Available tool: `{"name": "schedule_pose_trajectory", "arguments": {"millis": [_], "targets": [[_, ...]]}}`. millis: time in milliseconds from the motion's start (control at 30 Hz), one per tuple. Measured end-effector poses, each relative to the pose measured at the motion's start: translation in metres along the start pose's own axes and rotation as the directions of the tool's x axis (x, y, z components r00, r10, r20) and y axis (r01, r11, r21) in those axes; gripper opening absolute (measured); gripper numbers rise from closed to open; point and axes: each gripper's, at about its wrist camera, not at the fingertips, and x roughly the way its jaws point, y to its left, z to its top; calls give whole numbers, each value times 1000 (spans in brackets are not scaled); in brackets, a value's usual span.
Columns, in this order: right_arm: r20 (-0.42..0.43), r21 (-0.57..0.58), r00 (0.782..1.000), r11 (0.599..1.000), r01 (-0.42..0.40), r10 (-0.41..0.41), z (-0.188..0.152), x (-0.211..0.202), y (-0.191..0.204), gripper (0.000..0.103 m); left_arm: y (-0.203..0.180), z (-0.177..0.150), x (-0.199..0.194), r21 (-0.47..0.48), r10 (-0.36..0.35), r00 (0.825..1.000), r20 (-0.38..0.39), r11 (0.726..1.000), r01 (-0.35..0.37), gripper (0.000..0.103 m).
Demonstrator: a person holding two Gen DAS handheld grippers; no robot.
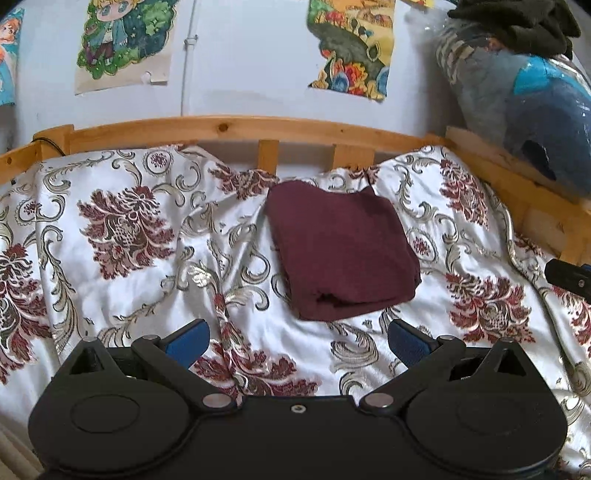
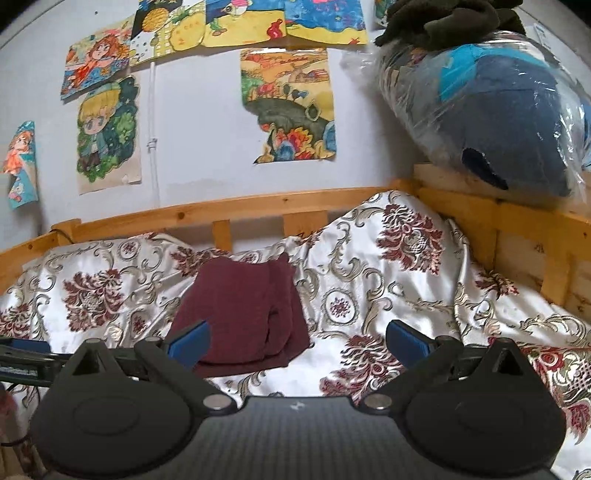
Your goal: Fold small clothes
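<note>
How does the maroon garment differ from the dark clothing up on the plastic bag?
The maroon garment is folded into a flat, neat rectangle; the dark clothing is a crumpled heap. The garment lies on the patterned bedspread; the clothing sits atop the plastic bag by the wall. Neither is held by a gripper.

A floral bedspread (image 1: 122, 229) covers a bed with a wooden rail (image 1: 236, 127). Cartoon drawings (image 2: 288, 107) hang on the wall behind, and a plastic-wrapped blue plush (image 2: 491, 110) sits on the bed's right corner.
</note>
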Motion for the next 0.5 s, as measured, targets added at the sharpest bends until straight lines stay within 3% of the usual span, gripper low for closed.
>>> {"name": "schedule_pose_trajectory", "arguments": {"millis": [500], "targets": [[-40, -17, 999, 1000, 3, -3, -2, 5, 7, 103, -1, -6, 3, 12, 15, 1000, -8, 1000, -14, 102]]}}
